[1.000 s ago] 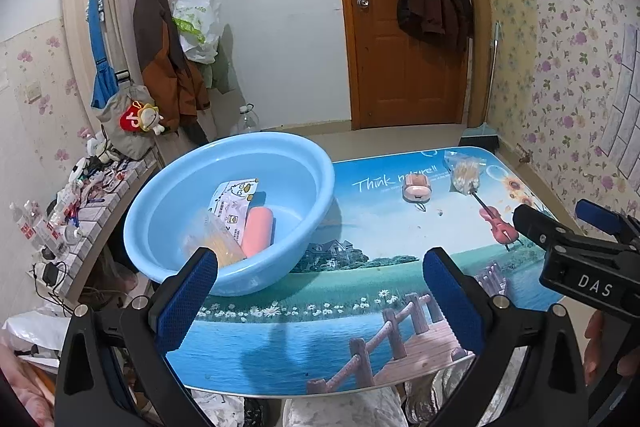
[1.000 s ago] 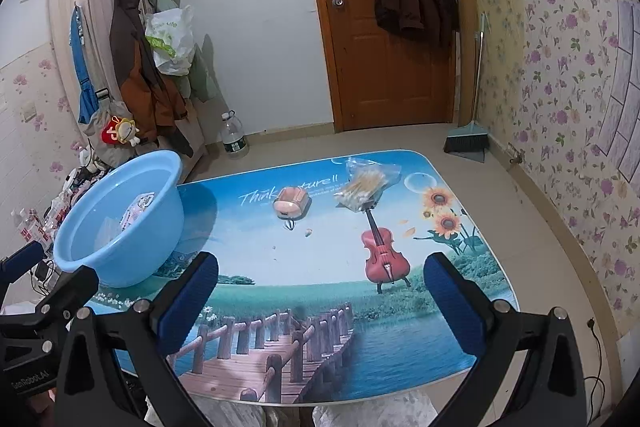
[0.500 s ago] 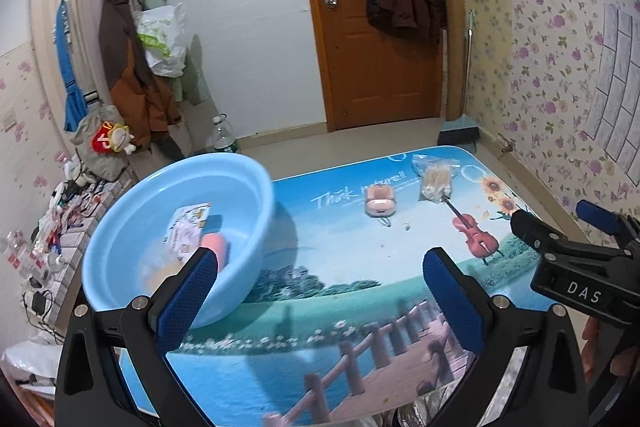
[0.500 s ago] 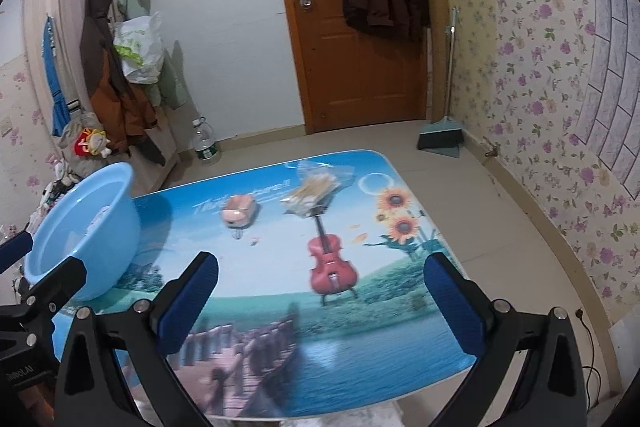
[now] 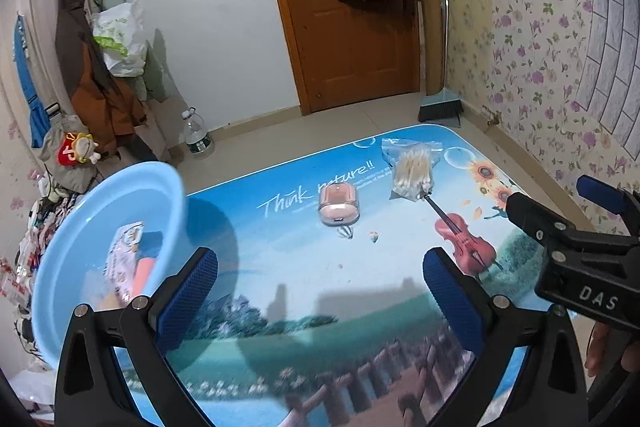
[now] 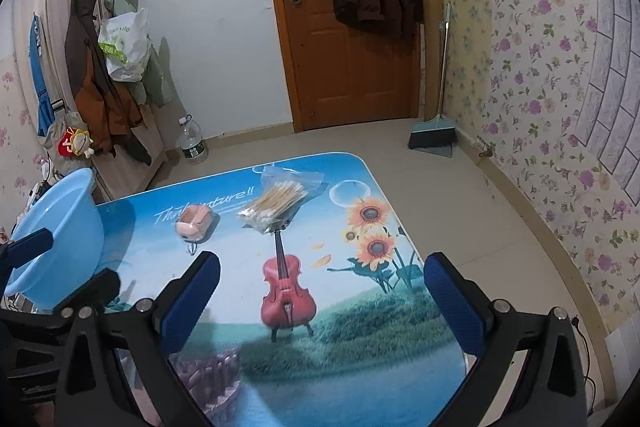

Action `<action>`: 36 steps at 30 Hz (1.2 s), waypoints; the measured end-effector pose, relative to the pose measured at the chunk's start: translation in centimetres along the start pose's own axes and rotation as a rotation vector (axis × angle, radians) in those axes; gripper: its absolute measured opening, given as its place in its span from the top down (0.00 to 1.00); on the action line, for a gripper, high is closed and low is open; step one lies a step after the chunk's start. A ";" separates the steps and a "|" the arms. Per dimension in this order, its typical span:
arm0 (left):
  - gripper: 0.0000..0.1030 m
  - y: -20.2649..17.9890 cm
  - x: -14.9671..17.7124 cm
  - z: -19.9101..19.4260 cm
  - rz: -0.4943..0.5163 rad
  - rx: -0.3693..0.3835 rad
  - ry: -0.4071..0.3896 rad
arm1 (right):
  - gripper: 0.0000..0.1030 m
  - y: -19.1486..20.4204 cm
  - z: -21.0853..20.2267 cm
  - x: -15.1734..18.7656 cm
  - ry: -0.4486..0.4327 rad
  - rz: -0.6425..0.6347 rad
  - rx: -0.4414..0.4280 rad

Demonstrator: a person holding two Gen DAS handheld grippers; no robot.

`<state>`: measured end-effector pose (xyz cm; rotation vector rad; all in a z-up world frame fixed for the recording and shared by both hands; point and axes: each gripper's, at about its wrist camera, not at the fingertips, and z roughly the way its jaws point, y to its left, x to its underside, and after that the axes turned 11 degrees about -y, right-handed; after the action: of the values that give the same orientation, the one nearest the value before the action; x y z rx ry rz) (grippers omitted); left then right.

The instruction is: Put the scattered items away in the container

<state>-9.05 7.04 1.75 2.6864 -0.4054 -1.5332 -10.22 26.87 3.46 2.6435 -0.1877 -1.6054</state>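
A light-blue plastic basin (image 5: 100, 227) is sitting at the left edge of the picture-printed table (image 5: 280, 287), holding a printed packet (image 5: 124, 255) and a pink tube (image 5: 144, 275). The left gripper (image 5: 320, 291) is hovering over the table's near edge with its jaws apart, gripping nothing. A pink earbud case (image 5: 337, 205) is lying near the far edge, and a bag of cotton swabs (image 6: 276, 205) is resting just beside it, toward the far right corner. The right gripper (image 6: 322, 297) is hanging wide apart over the printed violin, holding nothing.

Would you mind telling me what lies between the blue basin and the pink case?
Nothing: in the left wrist view only bare tabletop separates the blue basin from the pink case.
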 end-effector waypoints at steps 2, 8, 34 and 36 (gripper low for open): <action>0.00 -0.1 -0.1 1.1 -0.011 0.019 0.008 | 0.01 -0.2 0.9 -0.2 0.007 -0.011 0.004; 0.00 -0.7 -0.5 4.8 -0.035 0.039 0.038 | 0.01 -1.5 3.0 -0.7 0.015 -0.006 0.023; 0.11 0.2 -0.7 14.7 -0.111 0.028 0.164 | 0.01 -1.9 8.7 -1.3 0.066 0.023 0.043; 0.17 0.2 -0.6 15.0 -0.108 0.029 0.168 | 0.01 -1.8 9.0 -1.2 0.073 0.026 0.043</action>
<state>-22.10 8.65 -5.47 2.8748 -0.2824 -1.3204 -18.60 29.08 0.16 2.7142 -0.2552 -1.5120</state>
